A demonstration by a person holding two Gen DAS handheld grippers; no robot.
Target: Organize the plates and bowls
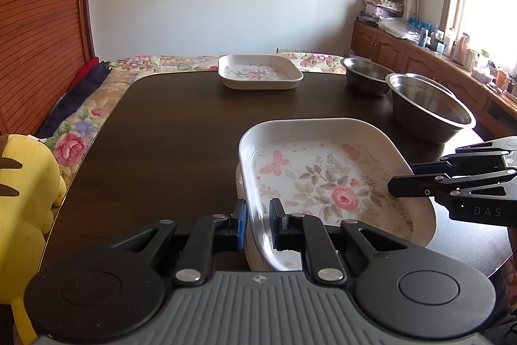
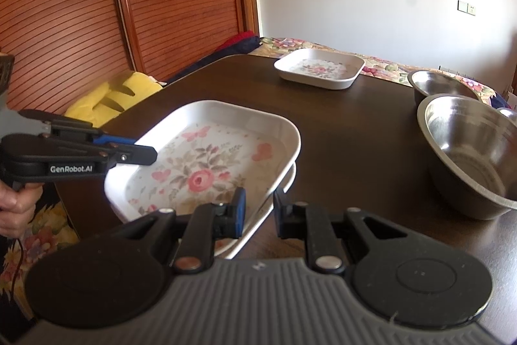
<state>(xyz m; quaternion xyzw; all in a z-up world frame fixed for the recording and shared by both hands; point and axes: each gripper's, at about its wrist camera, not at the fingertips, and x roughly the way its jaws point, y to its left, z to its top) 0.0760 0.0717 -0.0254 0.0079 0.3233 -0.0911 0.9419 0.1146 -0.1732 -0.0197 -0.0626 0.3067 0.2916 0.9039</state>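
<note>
A square white plate with a rose print (image 1: 323,177) (image 2: 200,170) sits tilted on top of a matching lower plate (image 1: 241,183) (image 2: 289,181) at the near side of the dark table (image 1: 161,134). My left gripper (image 1: 258,223) (image 2: 152,154) is shut on the top plate's near-left rim. On the opposite rim my right gripper (image 2: 260,212) (image 1: 392,186) is shut as well. A third floral plate (image 1: 258,71) (image 2: 320,68) rests at the table's far edge. A large steel bowl (image 1: 429,105) (image 2: 468,151) and a smaller one (image 1: 366,75) (image 2: 436,83) stand to the right.
A yellow plush toy (image 1: 22,199) (image 2: 113,96) lies off the table's left edge, on a bed with a floral quilt (image 1: 80,134). A person's hand (image 2: 13,202) grips the left tool. A wooden sideboard with clutter (image 1: 420,54) runs along the right wall.
</note>
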